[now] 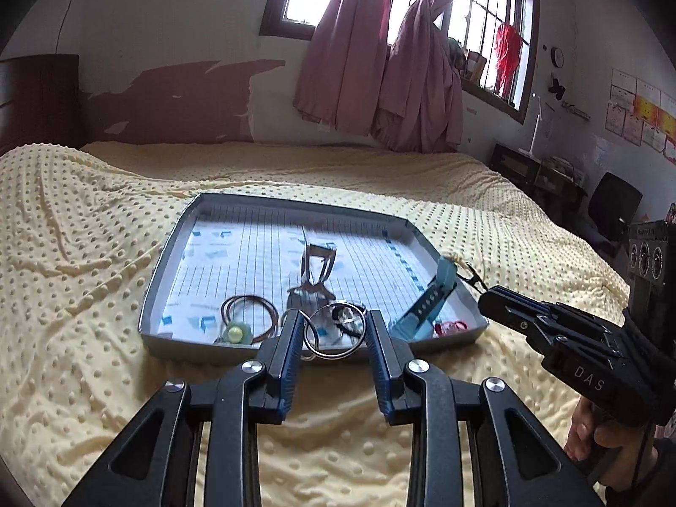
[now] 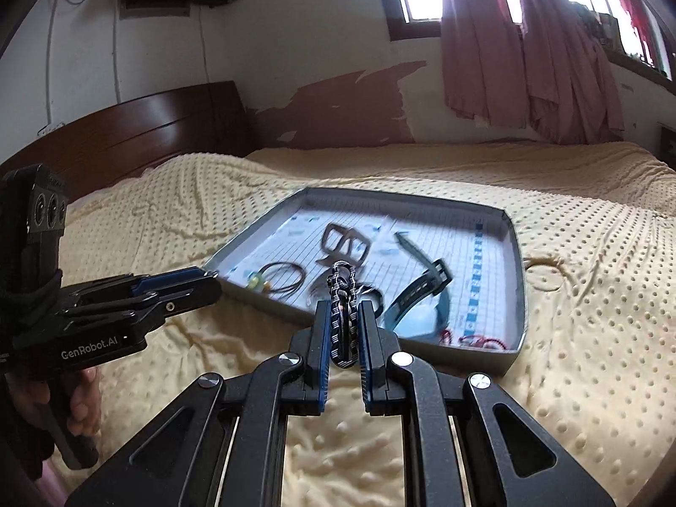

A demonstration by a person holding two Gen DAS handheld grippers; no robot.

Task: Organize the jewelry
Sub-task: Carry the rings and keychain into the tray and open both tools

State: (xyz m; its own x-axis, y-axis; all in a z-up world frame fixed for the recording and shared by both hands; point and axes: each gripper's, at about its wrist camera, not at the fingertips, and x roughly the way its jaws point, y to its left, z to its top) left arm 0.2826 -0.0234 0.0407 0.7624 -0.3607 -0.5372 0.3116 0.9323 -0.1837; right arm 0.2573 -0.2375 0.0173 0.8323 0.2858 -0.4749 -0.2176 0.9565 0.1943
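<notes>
Nearest the lens in the right wrist view, the right gripper (image 2: 344,329) pinches a black-and-white braided cord (image 2: 342,308) upright between its pads, lifted clear just short of the tray's near rim, probably so it can be carried off to its own spot. Across from it, the left gripper (image 1: 336,329) stands spread, its fingers either side of a pair of silver rings (image 1: 333,325) at the tray's 6 o'clock edge; I judge it is lining up a grasp. On the yellow bedspread (image 1: 84,274), the grey tray (image 1: 169,253) holds the jewelry loose: thin brown hoops with a green bead (image 1: 247,317) at 7 o'clock, a metal clip (image 1: 314,270) mid-tray, a blue watch strap (image 1: 431,300) at 4 o'clock, and a red cord (image 1: 450,328) beside it.
</notes>
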